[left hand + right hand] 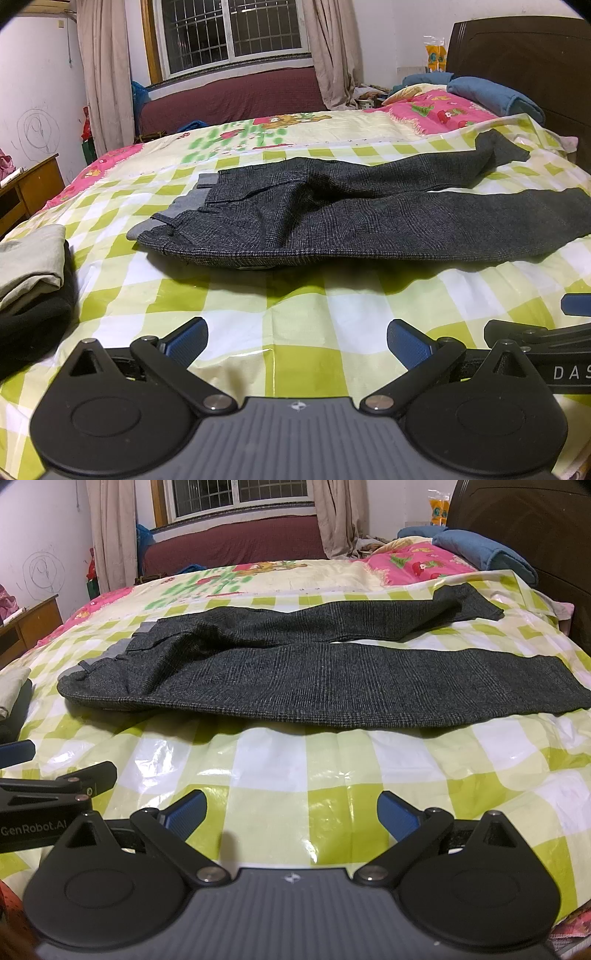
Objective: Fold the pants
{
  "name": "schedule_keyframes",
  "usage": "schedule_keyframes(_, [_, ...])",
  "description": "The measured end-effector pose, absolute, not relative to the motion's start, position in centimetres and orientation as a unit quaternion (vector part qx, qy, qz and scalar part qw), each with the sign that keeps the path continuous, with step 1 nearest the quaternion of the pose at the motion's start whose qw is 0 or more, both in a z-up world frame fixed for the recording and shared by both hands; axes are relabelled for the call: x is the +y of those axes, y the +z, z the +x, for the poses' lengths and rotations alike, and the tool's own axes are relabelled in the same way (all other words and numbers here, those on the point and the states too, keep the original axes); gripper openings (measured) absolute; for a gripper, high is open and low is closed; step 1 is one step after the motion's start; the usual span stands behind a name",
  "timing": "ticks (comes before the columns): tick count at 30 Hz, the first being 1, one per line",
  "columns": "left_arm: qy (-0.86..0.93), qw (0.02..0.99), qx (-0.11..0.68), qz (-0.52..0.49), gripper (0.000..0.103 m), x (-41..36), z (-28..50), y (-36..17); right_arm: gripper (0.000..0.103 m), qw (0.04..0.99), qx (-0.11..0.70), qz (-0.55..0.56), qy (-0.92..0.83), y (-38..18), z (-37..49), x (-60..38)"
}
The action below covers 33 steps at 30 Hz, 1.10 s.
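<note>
Dark pants (pixel 295 672) unfolded, apparently flat, beyond both spread grippers.

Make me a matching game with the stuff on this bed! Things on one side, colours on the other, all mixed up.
Things:
1. pants
2. pillow
3. plastic sheet
4. folded clothes

Colours:
A. blue
B. beige on top of black
C. dark grey
D. green and white checks

Pairs: 1-C, 2-A, 3-D, 4-B
</note>
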<state>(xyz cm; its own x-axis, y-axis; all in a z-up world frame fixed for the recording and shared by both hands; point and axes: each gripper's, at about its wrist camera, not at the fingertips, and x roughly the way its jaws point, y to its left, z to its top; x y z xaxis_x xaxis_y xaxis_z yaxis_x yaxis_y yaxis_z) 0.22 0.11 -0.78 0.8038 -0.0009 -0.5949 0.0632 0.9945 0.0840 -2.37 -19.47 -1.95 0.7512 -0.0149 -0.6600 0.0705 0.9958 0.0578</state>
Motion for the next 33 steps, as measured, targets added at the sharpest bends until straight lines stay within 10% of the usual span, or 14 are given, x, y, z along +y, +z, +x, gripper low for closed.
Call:
schedule_keyframes(27, [0.098,0.946,0.307,-0.033,0.103,13.5,13.3,-0.5,0.096,0.933,0.281,-0.163,0.159,-2.8,7.6,-7.3])
schedule_keyframes(31, [0.089,0.937,0.337,-0.038,0.103,14.3,16.6,-2.0,0.080,0.926,0.280,-0.188,0.168,-3.6,9.8,-5.6])
schedule_keyframes(33, [0.084,0.930,0.355,-0.042,0.084,14.5,17.3,-2.7,0.062,0.922,0.286,-0.200,0.169,-4.1,10.7,-4.9])
